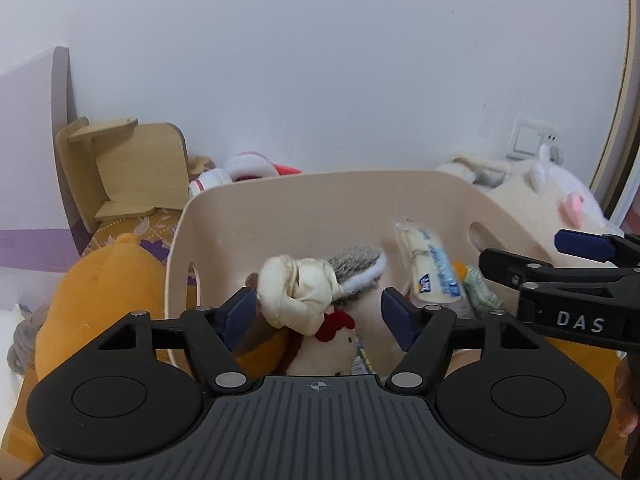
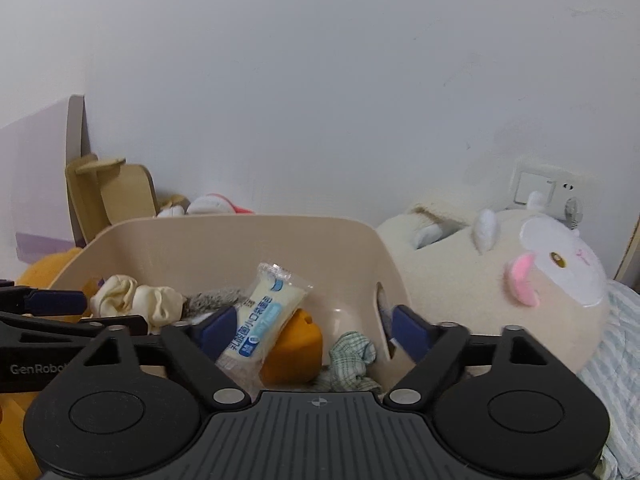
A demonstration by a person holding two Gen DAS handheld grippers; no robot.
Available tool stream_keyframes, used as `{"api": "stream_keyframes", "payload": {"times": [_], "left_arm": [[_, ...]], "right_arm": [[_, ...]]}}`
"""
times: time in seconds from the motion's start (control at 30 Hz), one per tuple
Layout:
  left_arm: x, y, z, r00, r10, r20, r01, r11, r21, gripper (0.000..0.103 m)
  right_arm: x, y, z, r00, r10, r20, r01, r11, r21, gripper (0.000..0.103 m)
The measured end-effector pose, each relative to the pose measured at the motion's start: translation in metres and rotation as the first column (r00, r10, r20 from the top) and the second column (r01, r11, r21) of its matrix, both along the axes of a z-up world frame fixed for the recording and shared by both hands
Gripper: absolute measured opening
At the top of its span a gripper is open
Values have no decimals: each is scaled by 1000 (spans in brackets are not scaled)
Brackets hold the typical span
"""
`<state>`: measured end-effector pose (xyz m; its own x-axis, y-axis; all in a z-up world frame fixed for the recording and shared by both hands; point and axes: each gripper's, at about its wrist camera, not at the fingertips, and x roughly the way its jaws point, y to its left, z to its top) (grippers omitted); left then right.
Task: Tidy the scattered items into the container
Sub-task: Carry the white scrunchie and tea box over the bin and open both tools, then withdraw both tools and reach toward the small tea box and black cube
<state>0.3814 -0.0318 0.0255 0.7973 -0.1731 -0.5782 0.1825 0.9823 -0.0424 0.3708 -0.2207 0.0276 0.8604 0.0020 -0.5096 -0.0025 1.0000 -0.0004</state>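
Observation:
A beige bin sits right in front of both grippers. My left gripper is open above its near side. A knotted cream cloth lies between the pads, close to the left one, with a gap to the right one. Below it are a chicken plush and a grey fuzzy item. My right gripper is open too. A white and blue snack packet leans on an orange object beside its left pad. A green checked cloth lies under it.
An orange plush lies outside the bin's left wall. A big cream plush presses against its right wall, on striped bedding. Behind stand a wooden stand, a white and red toy and a wall socket.

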Motion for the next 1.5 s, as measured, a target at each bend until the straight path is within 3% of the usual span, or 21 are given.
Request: {"api": "stream_keyframes", "payload": {"times": [0.17,0.37,0.5,0.73,0.93,1.5], "left_arm": [[-26,4,10,997,26,66,-26,1000,-5,79],[-70,7,9,990,47,131,-49,999,11,80],[-96,10,2,987,57,150,-60,998,18,81],[-122,16,-27,990,80,114,-84,996,37,82],[-119,27,-50,993,107,45,-109,993,48,82],[-104,21,-72,996,92,-6,-91,994,59,82]], "right_arm": [[-27,-6,14,998,-12,64,11,1000,25,103],[-68,-4,19,994,8,105,-9,1000,9,103],[-92,-1,7,996,28,83,-27,1000,-4,103],[-105,10,-36,998,59,-32,-60,998,-32,103],[-94,28,-69,992,72,-104,-79,995,-57,103],[-62,21,-97,987,3,-159,-7,1000,-26,103]]}}
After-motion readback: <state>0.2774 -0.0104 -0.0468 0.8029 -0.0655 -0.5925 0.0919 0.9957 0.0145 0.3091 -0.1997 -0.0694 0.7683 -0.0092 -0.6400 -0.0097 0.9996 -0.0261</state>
